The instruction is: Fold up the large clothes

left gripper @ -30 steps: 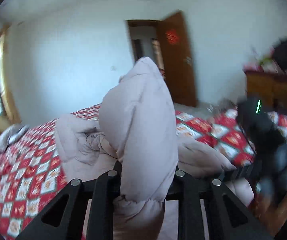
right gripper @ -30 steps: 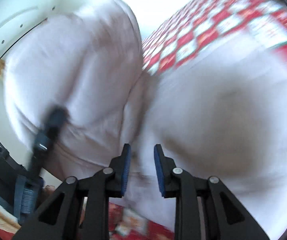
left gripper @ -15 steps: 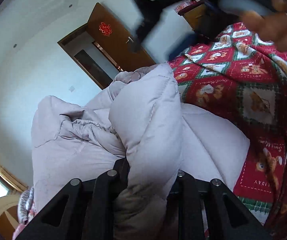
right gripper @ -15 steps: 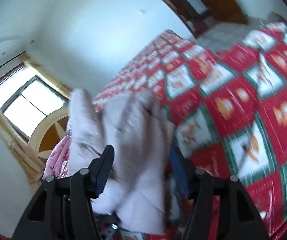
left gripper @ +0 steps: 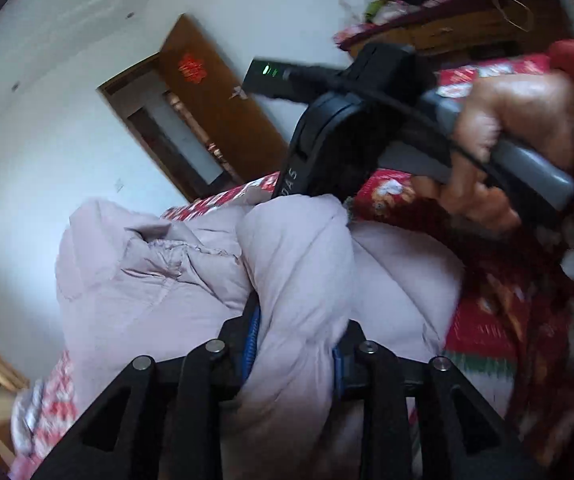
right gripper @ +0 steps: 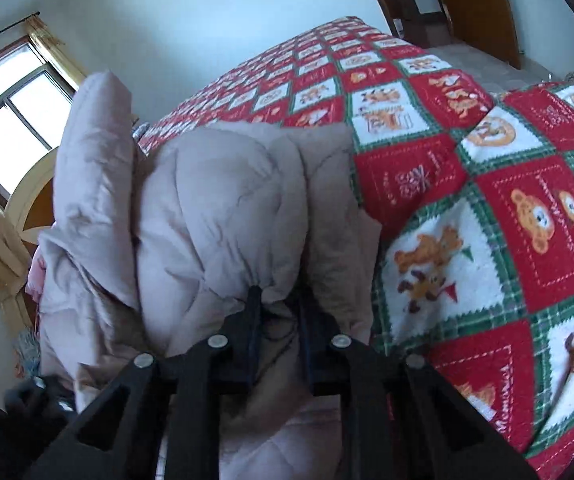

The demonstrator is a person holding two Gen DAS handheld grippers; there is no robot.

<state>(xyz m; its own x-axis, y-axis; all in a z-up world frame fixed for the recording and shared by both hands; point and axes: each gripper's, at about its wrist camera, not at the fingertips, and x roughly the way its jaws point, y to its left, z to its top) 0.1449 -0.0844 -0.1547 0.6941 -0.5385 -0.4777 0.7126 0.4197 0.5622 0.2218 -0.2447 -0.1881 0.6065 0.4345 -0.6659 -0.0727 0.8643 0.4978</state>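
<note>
Jacket (left gripper: 295, 280) seemingly between both claws

Letters "DAS" on right claw (left gripper: 327, 152)

Bare bedspread (right gripper: 467, 184) right of the jacket (right gripper: 223, 216) gives room; left side blocked by bunched jacket folds, right gripper (left gripper: 351, 152) crowds above it

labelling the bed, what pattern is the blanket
Red, white and green checks with teddy bears on the blanket, clearest in the right wrist view.
</note>
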